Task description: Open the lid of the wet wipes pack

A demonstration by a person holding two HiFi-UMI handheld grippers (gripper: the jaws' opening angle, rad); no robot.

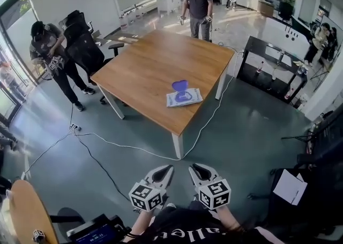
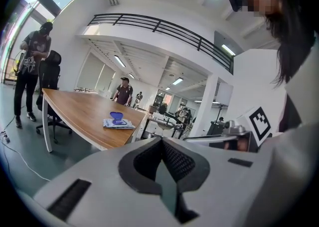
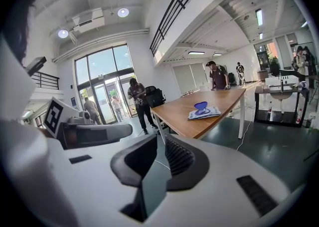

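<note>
The wet wipes pack (image 1: 184, 97) lies flat near the front edge of the wooden table (image 1: 144, 68), and its blue lid (image 1: 179, 85) stands raised. The pack shows small in the left gripper view (image 2: 118, 123) and in the right gripper view (image 3: 204, 113). Both grippers hang low in the head view, close to my body and well short of the table. My left gripper (image 1: 167, 169) (image 2: 162, 142) is shut with nothing in it. My right gripper (image 1: 194, 169) (image 3: 162, 140) is open, with a gap between its pads and nothing in it.
A cable (image 1: 123, 145) runs across the floor between me and the table. A black office chair (image 1: 83, 44) and a person (image 1: 51, 58) stand at the table's left, another person (image 1: 197, 4) behind it. A black side table (image 1: 268, 66) is at the right.
</note>
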